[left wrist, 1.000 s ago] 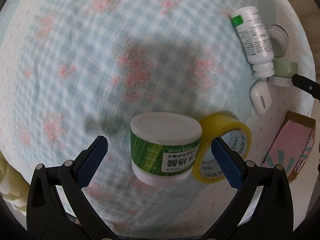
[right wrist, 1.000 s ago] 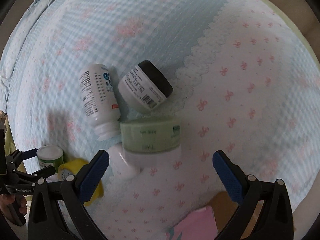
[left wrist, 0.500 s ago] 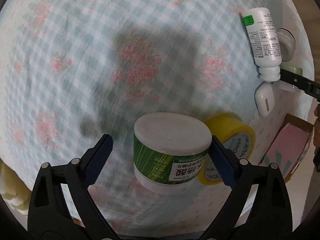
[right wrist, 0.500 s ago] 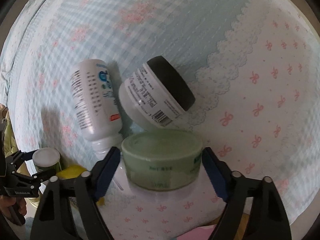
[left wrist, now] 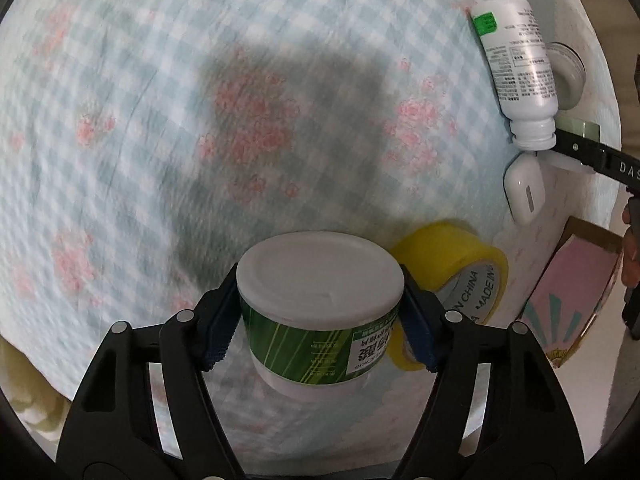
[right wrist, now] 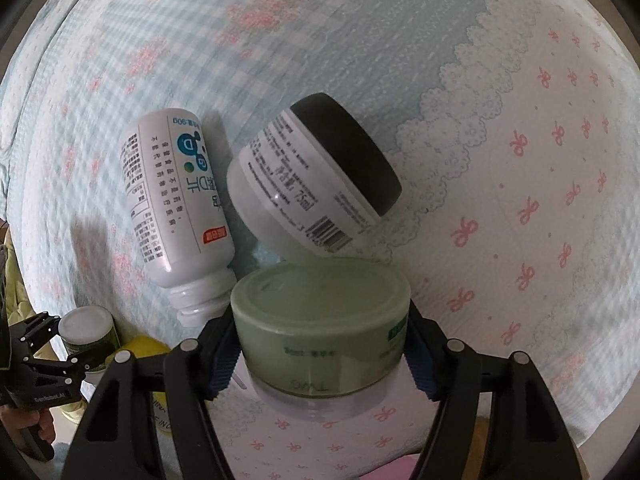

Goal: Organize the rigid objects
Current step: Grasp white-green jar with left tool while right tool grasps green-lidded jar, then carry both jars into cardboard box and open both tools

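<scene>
My left gripper (left wrist: 320, 320) is shut on a green-labelled jar with a white lid (left wrist: 320, 304), standing upright on the checked bedspread. A yellow tape roll (left wrist: 452, 272) lies right behind it. My right gripper (right wrist: 320, 350) is shut on a pale green jar (right wrist: 322, 320). A white bottle (right wrist: 176, 196) lies on its side to its upper left, and a white jar with a black lid (right wrist: 312, 176) leans tilted just behind it. The left gripper and its jar (right wrist: 86, 332) show at the far left of the right wrist view.
A white earbud case (left wrist: 524, 188) lies between the bottle (left wrist: 516, 76) and the tape roll. A pink-topped box (left wrist: 572, 296) sits at the bed's right edge. The bedspread (right wrist: 520, 120) has a white bow-patterned part on the right.
Both grippers moved in and closed: the left onto the green-labelled jar, the right onto the pale green jar. Both were open around them before.
</scene>
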A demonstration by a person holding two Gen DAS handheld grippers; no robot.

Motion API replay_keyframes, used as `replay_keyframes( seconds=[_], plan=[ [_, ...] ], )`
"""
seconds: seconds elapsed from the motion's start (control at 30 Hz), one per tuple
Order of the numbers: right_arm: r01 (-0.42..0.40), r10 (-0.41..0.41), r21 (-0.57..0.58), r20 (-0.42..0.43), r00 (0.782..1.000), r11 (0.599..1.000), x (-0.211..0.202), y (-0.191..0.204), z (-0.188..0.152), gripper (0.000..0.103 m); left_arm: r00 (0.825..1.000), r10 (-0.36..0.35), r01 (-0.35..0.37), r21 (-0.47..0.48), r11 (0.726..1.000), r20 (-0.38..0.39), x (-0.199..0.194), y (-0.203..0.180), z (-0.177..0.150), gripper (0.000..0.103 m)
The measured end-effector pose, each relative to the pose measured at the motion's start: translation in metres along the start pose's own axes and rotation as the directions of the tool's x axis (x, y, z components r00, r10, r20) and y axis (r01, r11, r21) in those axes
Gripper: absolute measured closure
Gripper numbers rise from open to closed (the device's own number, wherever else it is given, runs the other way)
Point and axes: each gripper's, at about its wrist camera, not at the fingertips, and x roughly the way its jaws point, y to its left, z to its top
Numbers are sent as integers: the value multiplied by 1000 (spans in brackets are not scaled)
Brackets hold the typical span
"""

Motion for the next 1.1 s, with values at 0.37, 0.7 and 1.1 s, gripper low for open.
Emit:
replay_keyframes(
  seconds=[0.37, 0.7, 1.1],
  plan=[
    [9, -10, 37, 29, 1000, 999, -18, 9, -28, 37, 997, -40, 41, -12, 999, 61, -17, 8, -27, 35],
    [2, -10, 74, 105, 994, 997, -59, 25, -68, 37, 986, -72, 70, 23, 997, 152, -63, 7, -50, 35],
    [-81, 37, 182, 233, 972, 980, -171, 25, -146, 37, 952, -119, 60, 209, 976, 282, -164, -49, -93, 35]
  ],
)
